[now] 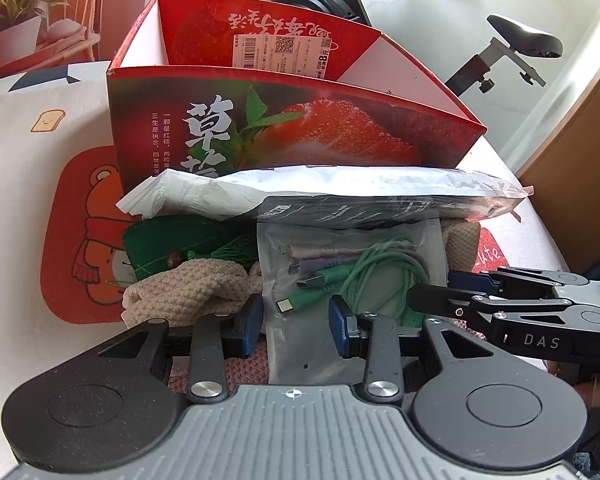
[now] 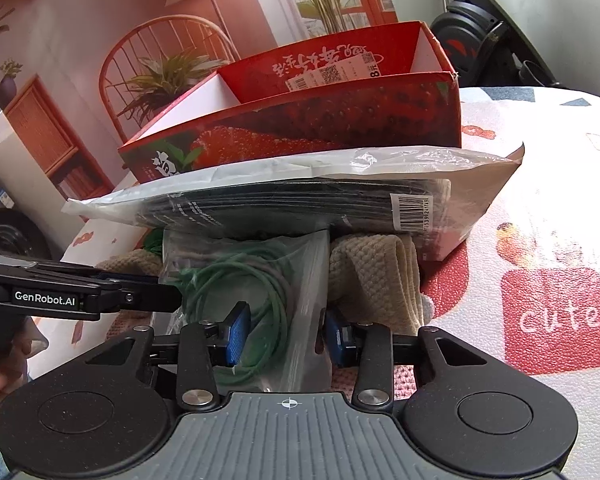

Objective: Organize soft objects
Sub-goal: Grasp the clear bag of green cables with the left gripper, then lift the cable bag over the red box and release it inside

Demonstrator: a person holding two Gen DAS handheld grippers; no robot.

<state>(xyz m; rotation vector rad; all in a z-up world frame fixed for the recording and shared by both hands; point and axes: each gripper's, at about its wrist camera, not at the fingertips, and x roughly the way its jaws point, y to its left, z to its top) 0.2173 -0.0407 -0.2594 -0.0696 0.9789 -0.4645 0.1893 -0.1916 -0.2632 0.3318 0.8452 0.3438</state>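
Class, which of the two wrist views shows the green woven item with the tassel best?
The left wrist view: the green woven item with the tassel lies in plain sight beside the clear bag of cables, under the white plastic package. The right wrist view shows only a green sliver behind that bag.

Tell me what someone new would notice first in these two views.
The red strawberry box stands open at the back of the table. In front of it lies a heap: a grey mailer bag resting on a clear pouch of green cables and beige knit cloth. Both claws, left and right, straddle the near edge of the pouch.
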